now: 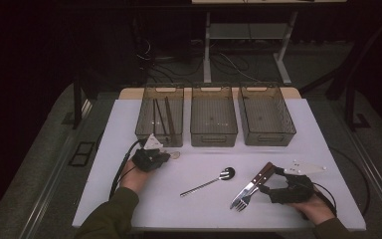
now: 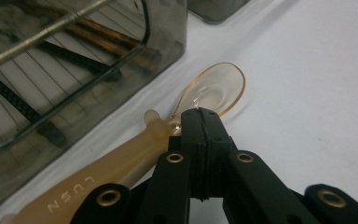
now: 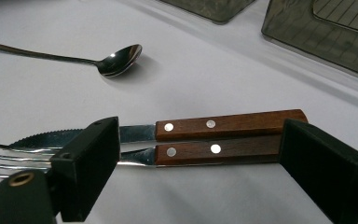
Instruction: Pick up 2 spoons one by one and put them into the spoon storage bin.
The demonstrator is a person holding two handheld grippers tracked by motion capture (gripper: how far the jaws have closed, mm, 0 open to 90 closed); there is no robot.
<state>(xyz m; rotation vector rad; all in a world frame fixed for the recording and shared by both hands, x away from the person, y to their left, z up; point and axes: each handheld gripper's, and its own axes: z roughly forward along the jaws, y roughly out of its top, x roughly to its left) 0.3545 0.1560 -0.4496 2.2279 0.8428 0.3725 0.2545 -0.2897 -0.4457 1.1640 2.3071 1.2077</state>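
Cutlery sorting at the white table

Left gripper was pressed together beside the amber spoon at the bin's wall; right gripper stood apart, straddling knife and fork.

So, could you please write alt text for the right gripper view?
The open right gripper straddles a knife and a fork with wooden handles, lying side by side on the white table. A metal spoon lies farther off, and dark bins stand behind.
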